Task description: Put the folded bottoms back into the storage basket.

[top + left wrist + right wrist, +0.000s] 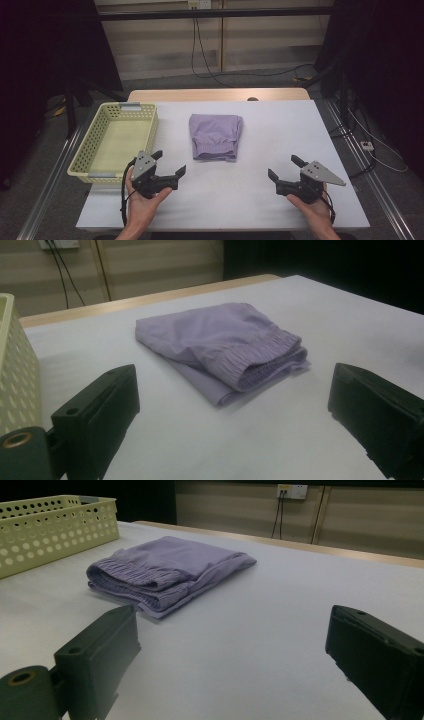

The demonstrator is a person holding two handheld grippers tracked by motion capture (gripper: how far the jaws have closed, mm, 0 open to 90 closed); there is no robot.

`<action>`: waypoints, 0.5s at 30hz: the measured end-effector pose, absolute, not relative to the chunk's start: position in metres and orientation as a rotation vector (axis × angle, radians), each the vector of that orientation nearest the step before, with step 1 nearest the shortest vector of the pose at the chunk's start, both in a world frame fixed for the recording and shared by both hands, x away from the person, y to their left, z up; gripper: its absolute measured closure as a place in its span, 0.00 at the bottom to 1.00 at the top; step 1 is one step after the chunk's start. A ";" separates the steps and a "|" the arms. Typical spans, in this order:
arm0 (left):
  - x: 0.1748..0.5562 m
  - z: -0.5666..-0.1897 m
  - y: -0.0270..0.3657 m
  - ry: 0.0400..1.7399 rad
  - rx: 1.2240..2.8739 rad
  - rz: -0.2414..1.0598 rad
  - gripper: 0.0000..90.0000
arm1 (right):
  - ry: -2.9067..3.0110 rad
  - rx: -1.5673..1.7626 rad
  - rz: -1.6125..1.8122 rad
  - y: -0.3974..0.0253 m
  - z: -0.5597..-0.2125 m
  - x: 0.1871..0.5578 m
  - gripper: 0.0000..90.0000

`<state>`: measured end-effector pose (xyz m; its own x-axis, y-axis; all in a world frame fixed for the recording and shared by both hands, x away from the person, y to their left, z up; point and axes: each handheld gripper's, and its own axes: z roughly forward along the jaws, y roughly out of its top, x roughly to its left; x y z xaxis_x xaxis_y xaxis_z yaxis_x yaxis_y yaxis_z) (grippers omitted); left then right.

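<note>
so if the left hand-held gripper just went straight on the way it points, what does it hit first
Probably the folded purple shorts. In the left gripper view they lie on the table almost centred between the open jaws of the left hand-held gripper, elastic waistband nearest, with bare surface in between. The basket sits off to its side, out of line.

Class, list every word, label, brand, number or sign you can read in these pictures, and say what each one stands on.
None can be read.
Folded purple shorts: no tag or print visible.
Yellow perforated basket: its grey end clips look blank.
Left tool and right tool: grey plates show holes, no lettering.
Wall socket: too small to show any marking.
</note>
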<state>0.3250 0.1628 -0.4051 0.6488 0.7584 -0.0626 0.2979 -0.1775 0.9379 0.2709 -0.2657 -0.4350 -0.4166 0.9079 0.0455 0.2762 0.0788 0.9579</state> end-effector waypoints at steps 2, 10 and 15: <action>0.326 -0.403 0.160 0.848 1.768 0.518 0.06 | 1.767 1.173 1.360 -0.265 -0.435 0.271 0.07; 0.334 -0.387 0.151 0.796 1.782 0.504 0.07 | 1.777 1.177 1.353 -0.262 -0.435 0.271 0.07; 0.340 -0.384 0.149 0.806 1.793 0.475 0.06 | 1.777 1.173 1.341 -0.260 -0.435 0.270 0.07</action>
